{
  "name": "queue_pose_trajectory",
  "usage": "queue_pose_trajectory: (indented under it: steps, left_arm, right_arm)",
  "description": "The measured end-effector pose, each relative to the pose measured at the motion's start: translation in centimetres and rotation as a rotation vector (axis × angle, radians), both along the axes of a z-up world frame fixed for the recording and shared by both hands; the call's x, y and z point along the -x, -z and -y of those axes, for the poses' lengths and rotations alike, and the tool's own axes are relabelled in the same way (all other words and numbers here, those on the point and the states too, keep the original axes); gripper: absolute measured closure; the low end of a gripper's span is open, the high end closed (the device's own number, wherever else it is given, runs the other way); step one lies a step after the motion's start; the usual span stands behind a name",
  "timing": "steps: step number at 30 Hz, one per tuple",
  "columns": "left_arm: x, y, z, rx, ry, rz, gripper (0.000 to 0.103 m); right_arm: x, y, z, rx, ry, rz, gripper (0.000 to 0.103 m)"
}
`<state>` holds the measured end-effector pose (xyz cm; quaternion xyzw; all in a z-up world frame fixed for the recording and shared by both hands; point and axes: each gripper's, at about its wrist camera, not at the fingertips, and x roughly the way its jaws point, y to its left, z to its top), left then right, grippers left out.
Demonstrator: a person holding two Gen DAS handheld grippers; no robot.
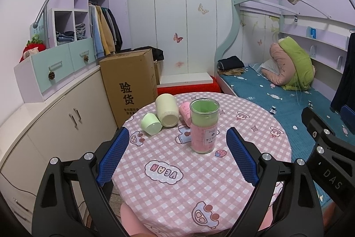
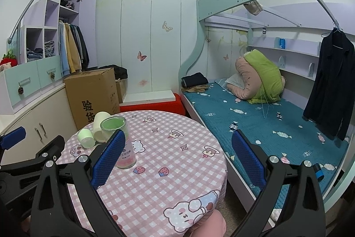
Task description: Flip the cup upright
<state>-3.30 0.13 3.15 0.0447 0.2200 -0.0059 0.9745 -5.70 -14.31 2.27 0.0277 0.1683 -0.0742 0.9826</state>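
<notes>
A clear glass cup (image 1: 204, 126) with green and pink inside stands upright on the round table (image 1: 177, 181). Behind it lie three cups on their sides: a small green cup (image 1: 151, 124), a cream cup (image 1: 166, 110) and a pink cup (image 1: 185, 112), partly hidden. My left gripper (image 1: 177, 161) is open and empty, just short of the glass cup. My right gripper (image 2: 177, 157) is open and empty over the table's right part; its left finger (image 2: 108, 157) overlaps the glass cup (image 2: 119, 143). The green cup (image 2: 86, 137) and cream cup (image 2: 100, 126) also show there.
A cardboard box (image 1: 129, 86) stands beyond the table's far left. Cabinets (image 1: 55, 126) run along the left. A bed (image 1: 288, 99) with blue cover lies to the right. A red stool (image 1: 188, 89) stands behind the table. The right gripper's body (image 1: 328, 152) shows at right.
</notes>
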Motion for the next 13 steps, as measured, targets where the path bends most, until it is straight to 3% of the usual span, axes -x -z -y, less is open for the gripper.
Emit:
queue_pose_trajectory:
  steps: [13]
  left_arm:
    - [-1.1, 0.2, 0.0, 0.029, 0.030, -0.041, 0.013]
  right_arm:
    - [-0.4, 0.0, 0.1, -0.002, 0.002, -0.005, 0.010]
